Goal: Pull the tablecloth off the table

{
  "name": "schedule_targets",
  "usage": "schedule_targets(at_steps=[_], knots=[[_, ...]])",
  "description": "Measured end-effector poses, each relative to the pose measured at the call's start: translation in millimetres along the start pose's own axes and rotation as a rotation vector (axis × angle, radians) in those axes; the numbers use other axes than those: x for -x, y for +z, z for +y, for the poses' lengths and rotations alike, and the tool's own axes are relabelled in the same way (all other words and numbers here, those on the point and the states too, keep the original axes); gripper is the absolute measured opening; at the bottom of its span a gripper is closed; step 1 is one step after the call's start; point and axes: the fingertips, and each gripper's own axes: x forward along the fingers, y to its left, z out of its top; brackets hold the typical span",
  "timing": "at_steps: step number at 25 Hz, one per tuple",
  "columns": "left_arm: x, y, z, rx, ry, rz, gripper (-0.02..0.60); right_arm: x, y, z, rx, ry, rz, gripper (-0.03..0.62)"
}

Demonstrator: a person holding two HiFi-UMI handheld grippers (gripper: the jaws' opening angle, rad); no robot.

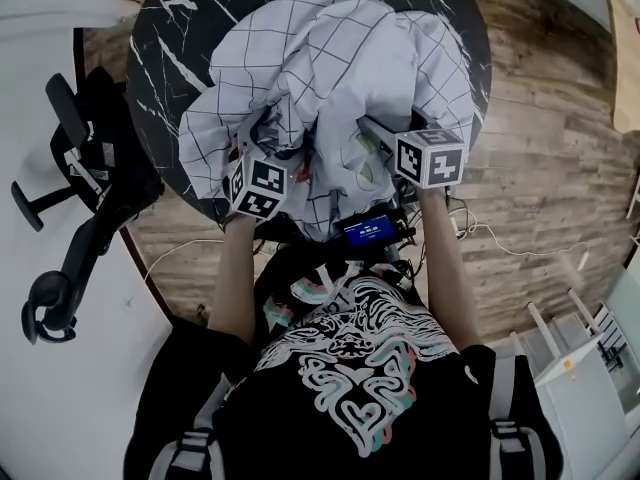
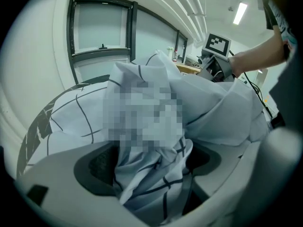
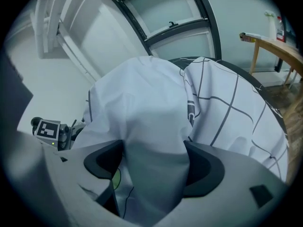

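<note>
The white tablecloth (image 1: 330, 58) with thin dark grid lines lies bunched in a heap on the round black marble table (image 1: 165, 28), pulled toward the near edge. My left gripper (image 1: 265, 146) is buried in the folds at the heap's near left. In the left gripper view a twisted wad of tablecloth (image 2: 151, 174) fills the gap of the left gripper (image 2: 151, 167) from pad to pad. My right gripper (image 1: 368, 128) reaches into the heap's near right. There a smooth fold of tablecloth (image 3: 151, 126) hangs through the right gripper (image 3: 154, 167) and touches both pads.
A black office chair (image 1: 80, 198) stands at the left by a white desk (image 1: 40, 88). A small device with a blue screen (image 1: 368, 230) sits at the person's chest. Cables (image 1: 490, 236) trail over the wooden floor (image 1: 540, 148). A white rack (image 1: 590, 368) stands at lower right.
</note>
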Motion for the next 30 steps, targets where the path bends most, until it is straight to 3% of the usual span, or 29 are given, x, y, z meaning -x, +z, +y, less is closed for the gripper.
schedule_targets(at_steps=[16,23,30], knots=[[-2.3,5.9,-7.2,0.000,0.000,-0.011,0.418,-10.6,-1.1,13.9,0.008,-0.015,0.003,0.325],[-2.5,10.9,-19.9,-0.046,-0.006,-0.015,0.321,-14.7,-3.1,23.7,0.001,0.058,0.019,0.226],[-4.9,14.6,-27.5,-0.063,-0.023,-0.020,0.259,-15.7,-2.4,27.0,-0.013,0.079,-0.018,0.172]])
